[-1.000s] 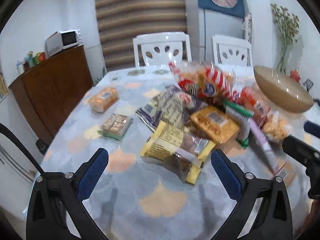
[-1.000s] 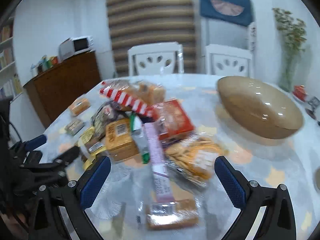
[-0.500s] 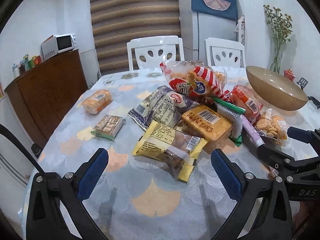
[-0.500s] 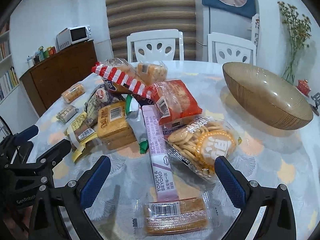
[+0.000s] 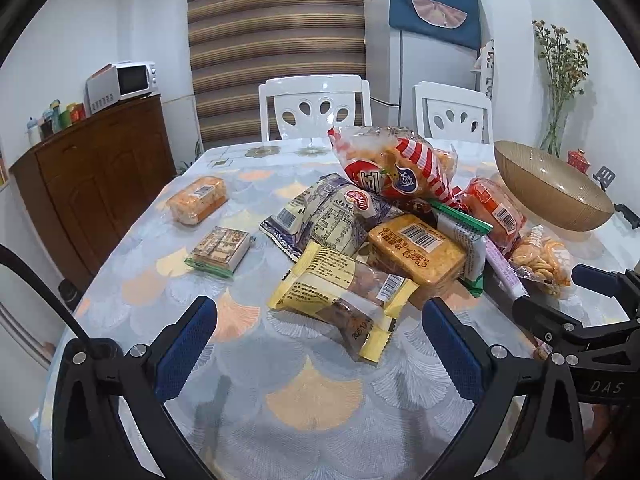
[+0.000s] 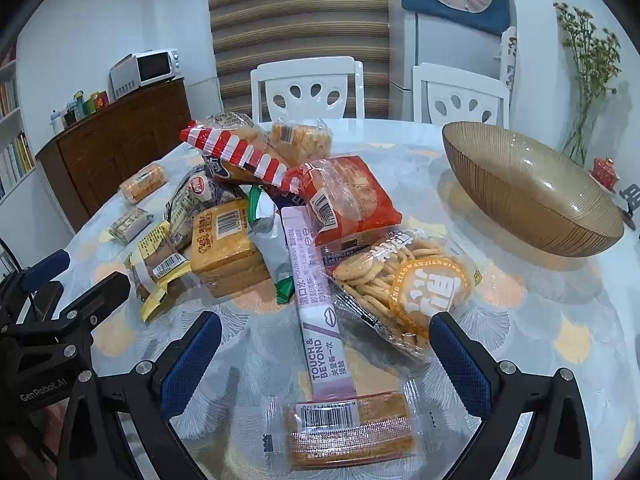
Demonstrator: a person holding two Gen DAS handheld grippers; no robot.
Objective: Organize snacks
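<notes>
patterned table [image 5: 312, 396], snack pile [image 5: 400, 236], brown bowl [image 6: 528, 196]

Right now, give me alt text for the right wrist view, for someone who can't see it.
The open right gripper hovers over a table by a pile of snack packets: a round cracker bag, a long lilac sachet and a clear-wrapped wafer bar nearest. An empty amber glass bowl sits right.

A heap of snack packets [image 5: 384, 216] sits mid-table [image 5: 312, 392]. Left of it, apart, lie a small box pack [image 5: 219, 246] and, farther back, a wrapped cake [image 5: 197, 199]. The bowl [image 6: 528, 192] stands right of the heap; a flat wafer pack [image 6: 347, 428] lies nearest.
</notes>
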